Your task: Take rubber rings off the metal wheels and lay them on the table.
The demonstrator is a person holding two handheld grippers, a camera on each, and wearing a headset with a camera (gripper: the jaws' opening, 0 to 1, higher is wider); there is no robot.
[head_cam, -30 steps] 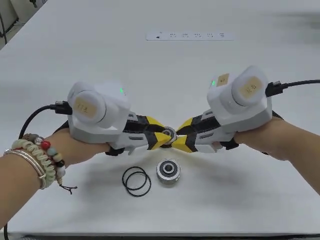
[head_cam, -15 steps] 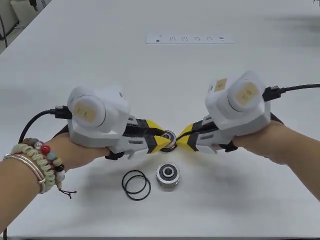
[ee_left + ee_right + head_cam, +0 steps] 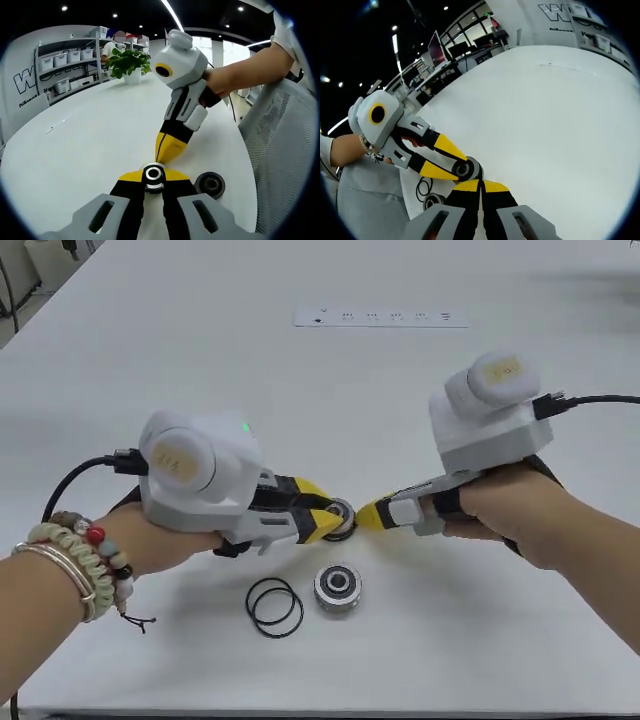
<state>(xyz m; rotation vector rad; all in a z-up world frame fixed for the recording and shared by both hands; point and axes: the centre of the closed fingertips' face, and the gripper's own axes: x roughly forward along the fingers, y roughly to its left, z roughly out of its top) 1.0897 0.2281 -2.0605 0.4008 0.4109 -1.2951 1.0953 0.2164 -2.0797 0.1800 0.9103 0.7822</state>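
My left gripper [image 3: 334,522] is shut on a small metal wheel [image 3: 340,512], held just above the white table [image 3: 300,390]. Seen from the left gripper view, the wheel [image 3: 153,175] sits between the yellow jaw tips of the left gripper [image 3: 153,181]. The right gripper [image 3: 368,516] is shut, and its tips touch the wheel's rim [image 3: 465,170]; whether a ring is pinched there I cannot tell. A second wheel [image 3: 338,586] lies on the table below, with two black rubber rings [image 3: 273,602] beside it on its left.
A white power strip [image 3: 380,317] lies far back on the table. Black cables trail from both grippers. The table's near edge runs just below the rings. A mesh chair [image 3: 282,150] stands past the table edge.
The right gripper has rolled so that its body now stands upright, and its tips have drawn slightly to the right. The left gripper and its wheel have held still.
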